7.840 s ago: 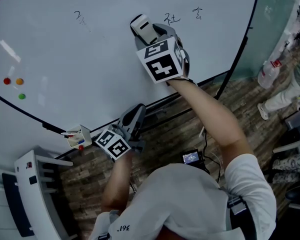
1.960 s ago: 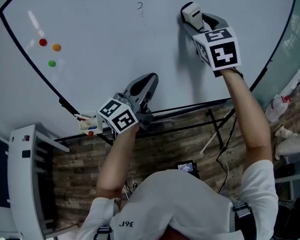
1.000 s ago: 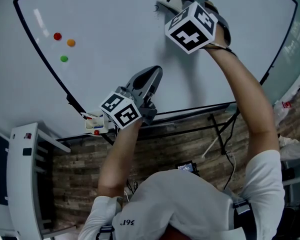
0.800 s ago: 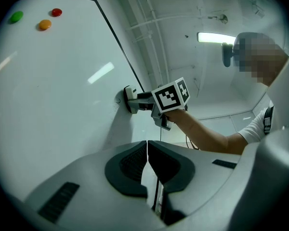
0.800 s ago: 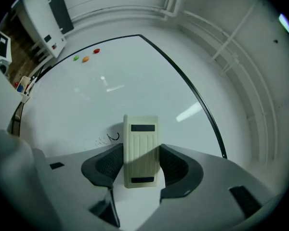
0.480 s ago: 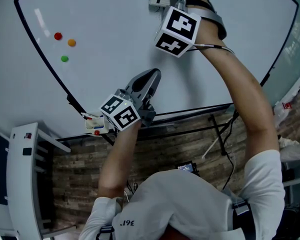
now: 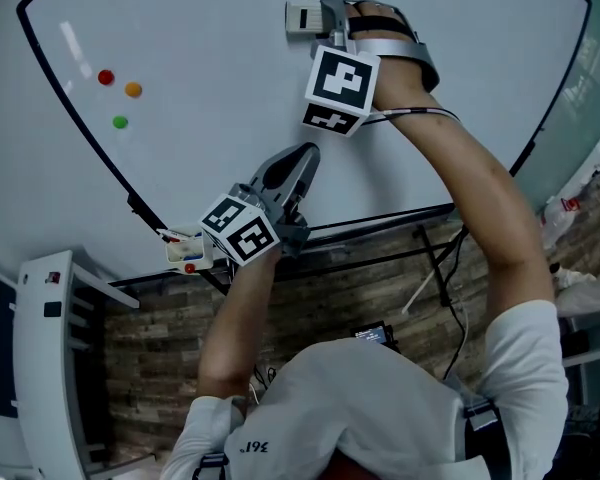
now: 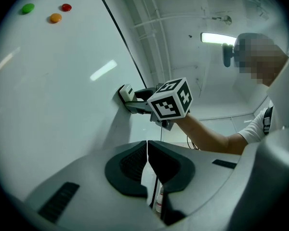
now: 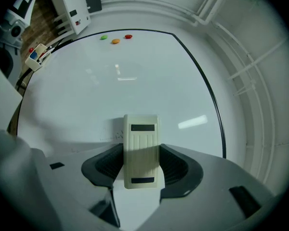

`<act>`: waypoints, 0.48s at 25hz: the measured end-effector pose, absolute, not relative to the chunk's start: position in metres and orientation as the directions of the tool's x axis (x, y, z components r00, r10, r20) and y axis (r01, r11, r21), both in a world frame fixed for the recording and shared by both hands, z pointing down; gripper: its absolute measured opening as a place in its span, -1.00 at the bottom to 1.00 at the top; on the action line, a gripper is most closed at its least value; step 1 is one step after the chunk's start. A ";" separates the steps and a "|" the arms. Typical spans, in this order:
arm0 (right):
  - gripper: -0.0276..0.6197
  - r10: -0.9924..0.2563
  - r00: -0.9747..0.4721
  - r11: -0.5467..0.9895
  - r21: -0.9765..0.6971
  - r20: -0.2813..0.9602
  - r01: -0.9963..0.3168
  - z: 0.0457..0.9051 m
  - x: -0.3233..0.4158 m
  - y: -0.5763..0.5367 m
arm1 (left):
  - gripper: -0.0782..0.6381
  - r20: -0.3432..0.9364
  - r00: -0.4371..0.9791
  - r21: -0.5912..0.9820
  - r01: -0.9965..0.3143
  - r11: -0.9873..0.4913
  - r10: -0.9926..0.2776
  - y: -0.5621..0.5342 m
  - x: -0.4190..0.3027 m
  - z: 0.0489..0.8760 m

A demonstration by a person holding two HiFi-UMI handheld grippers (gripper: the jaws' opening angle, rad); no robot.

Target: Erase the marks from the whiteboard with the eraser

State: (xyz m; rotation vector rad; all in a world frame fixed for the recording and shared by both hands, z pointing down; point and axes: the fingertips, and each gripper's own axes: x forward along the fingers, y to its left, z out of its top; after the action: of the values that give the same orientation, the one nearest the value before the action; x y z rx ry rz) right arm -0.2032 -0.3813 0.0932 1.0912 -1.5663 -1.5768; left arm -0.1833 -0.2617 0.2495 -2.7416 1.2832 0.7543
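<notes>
eraser (image 9: 141, 148): pressed flat on whiteboard (image 9: 135, 76), just beside faint marks (image 9: 116, 136) | right hand-held gripper (image 9: 142, 165): pinching eraser's long sides | left hand-held gripper (image 8: 148, 163): pressed together, empty, near whiteboard's lower edge | handling: likely light, rigid shell; hold mid-body.

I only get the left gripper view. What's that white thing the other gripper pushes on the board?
Observer: It's the eraser. The right gripper clamps it between its jaws, flat against the whiteboard.
Operator: Any scribbles near it?
Observer: Yes, the right gripper view shows a faint mark just left of the eraser.
Operator: Is anything hanging on the board that I can't see?
Observer: In the head view, a small box with red and blue bits sits at the board's lower edge, beside the left gripper.
</notes>
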 end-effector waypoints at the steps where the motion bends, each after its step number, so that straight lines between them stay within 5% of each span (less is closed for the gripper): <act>1: -0.14 -0.892 -0.439 -0.072 0.993 -0.108 -0.097 0.097 -0.203 -0.381 | -0.75 -0.431 0.544 0.185 -0.728 -0.661 -0.720 -0.262 -0.183 0.252; 12: -0.14 -0.893 -0.445 -0.048 0.998 -0.062 -0.043 0.146 -0.203 -0.382 | -0.75 -0.407 0.529 0.233 -0.728 -0.645 -0.745 -0.263 -0.181 0.275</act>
State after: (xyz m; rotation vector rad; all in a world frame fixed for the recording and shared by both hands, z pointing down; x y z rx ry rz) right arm -0.2028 -0.3817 0.1462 1.0199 -1.5395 -1.5737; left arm -0.1813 -0.2634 0.2754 -2.7775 1.3377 0.7657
